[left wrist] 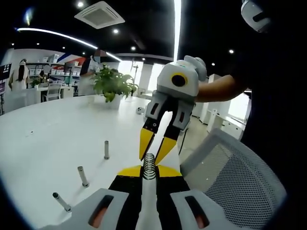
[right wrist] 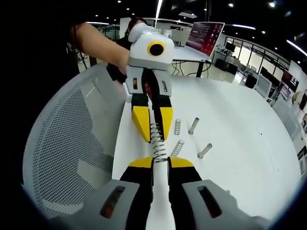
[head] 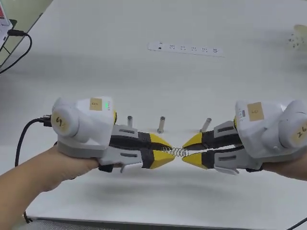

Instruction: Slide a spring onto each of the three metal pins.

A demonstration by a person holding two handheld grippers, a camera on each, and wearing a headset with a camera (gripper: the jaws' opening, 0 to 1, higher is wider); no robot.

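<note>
Above the near side of the white tabletop (head: 144, 81) I have the two tools tip to tip, with one spring (head: 178, 152) stretched level between them, clear of the surface. The left tool (head: 171, 154) is closed on one end of the spring; in the left gripper view the coils (left wrist: 149, 166) sit pinched between its yellow tips. The right tool (head: 185, 153) grips the other end, its tips closed around the last coils (right wrist: 161, 158). Just behind the tools, three metal pins stand in a row on the tabletop: the left pin (head: 129, 120) and middle pin (head: 161, 124) upright, the right pin (head: 206, 124) tilted. In the right gripper view, two more springs (right wrist: 177, 126) (right wrist: 177, 147) are near the pins; I cannot tell whether they are on a pin. A power strip (head: 186, 48) lies well behind.
</note>
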